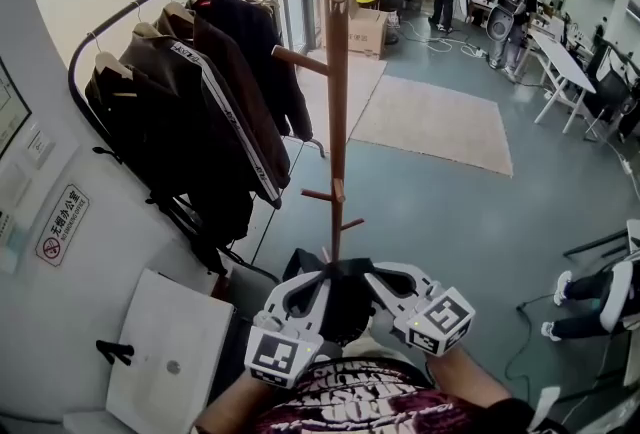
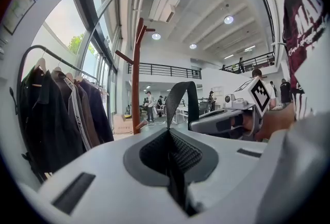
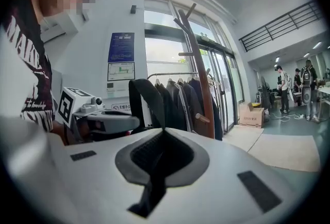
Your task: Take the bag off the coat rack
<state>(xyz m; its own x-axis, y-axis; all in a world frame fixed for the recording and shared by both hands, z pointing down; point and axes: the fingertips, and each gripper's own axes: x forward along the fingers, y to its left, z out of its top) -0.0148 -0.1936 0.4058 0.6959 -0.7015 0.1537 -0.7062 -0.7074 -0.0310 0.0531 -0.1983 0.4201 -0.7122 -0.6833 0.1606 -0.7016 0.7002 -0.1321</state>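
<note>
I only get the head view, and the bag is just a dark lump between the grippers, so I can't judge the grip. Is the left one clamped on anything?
Observer: Yes, the left gripper view shows the left gripper shut on a black strap.
Operator: And the right?
Observer: The right gripper is shut on a black strap as well.
Operator: Is it hooked on a peg?
Observer: No, the loop stands free, with the coat rack behind it.
</note>
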